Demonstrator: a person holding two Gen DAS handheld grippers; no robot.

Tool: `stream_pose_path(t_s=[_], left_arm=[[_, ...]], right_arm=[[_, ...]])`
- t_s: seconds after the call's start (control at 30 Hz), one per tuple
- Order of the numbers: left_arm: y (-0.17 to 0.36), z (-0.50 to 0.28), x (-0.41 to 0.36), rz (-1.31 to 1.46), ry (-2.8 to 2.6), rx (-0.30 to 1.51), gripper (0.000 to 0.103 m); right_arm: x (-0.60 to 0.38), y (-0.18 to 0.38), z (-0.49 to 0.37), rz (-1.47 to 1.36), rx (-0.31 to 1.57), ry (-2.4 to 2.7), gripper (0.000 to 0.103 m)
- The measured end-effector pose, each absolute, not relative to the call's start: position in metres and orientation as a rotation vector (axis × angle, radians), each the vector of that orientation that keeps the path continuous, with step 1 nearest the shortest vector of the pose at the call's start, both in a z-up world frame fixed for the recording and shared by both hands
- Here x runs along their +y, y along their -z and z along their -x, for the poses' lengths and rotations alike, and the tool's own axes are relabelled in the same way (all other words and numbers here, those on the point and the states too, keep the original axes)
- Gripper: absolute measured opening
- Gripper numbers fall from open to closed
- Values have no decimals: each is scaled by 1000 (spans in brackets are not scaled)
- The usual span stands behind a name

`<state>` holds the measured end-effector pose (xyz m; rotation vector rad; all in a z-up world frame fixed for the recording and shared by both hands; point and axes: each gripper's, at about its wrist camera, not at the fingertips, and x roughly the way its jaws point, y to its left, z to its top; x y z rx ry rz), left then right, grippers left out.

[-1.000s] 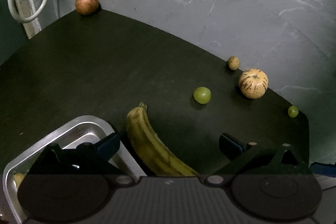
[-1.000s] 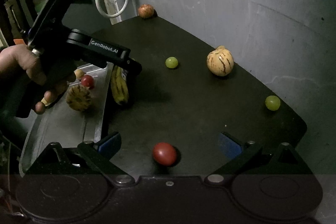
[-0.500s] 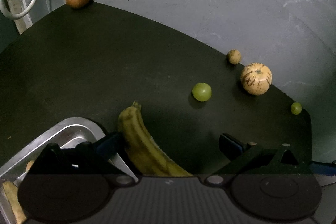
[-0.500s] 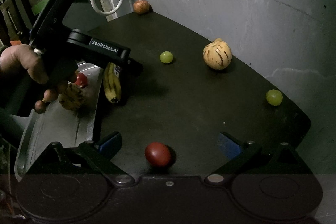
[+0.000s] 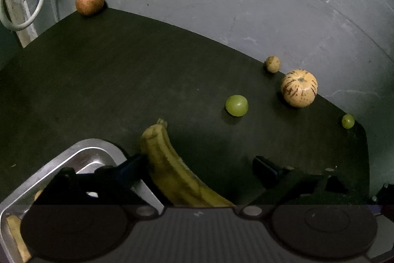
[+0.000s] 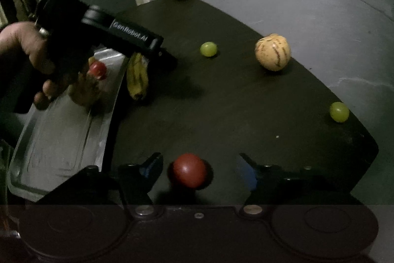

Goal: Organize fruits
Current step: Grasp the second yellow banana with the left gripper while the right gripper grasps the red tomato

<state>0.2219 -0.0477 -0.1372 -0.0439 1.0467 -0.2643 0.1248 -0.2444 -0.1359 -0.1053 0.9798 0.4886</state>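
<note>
Grey marbled wall backing a dark surface [image 5: 123,70]; we are logging what is lying on it.

Item: metal tray [image 6: 61,139] at the left edge, already holding a small red fruit [image 6: 98,69] and some other pieces too dim to name.
Item: banana [image 5: 172,169], lying just beside the tray rim. We are bringing the left tongs [image 5: 197,164] around it, spread wide, one finger touching or nearly touching its left side, the other well clear.
Item: red tomato [image 6: 189,170], near the front edge. We are setting the right tongs [image 6: 199,164] astride it, spread, fingers apart from it on both sides.
Items still loose: two green grapes [image 5: 236,105] [image 5: 348,121], a striped melon [image 5: 299,88], a small brown fruit [image 5: 272,63] and a reddish apple [image 5: 89,1] at the far corner.

Step in hand, as we are judging it: lining up grasps on banana and tomato. Next, we are needing to press each pair together gently, then lift toward the tray; the round tomato may roll.
</note>
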Motion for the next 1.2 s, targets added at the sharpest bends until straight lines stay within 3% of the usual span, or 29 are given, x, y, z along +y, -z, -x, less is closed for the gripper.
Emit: stream_pose_path(t_s=[0.4, 0.53, 0.73, 1.03, 1.1, 1.2], left_arm=[[145, -223, -49, 45, 274, 1079, 94], [143, -220, -50, 33, 278, 1072, 85], [141, -218, -49, 42, 283, 1066, 62], [144, -207, -54, 14, 285, 1060, 62], [144, -206, -53, -2, 268, 1056, 48], [143, -206, -52, 14, 291, 1063, 41]], right_arm=[[-244, 138, -120, 93, 985, -481, 64], [-243, 140, -121, 97, 987, -478, 60], [-240, 140, -121, 118, 981, -489, 37], [-237, 140, -118, 149, 976, -489, 33], [-237, 139, -117, 149, 973, -485, 31], [-238, 139, -117, 141, 967, -480, 30]])
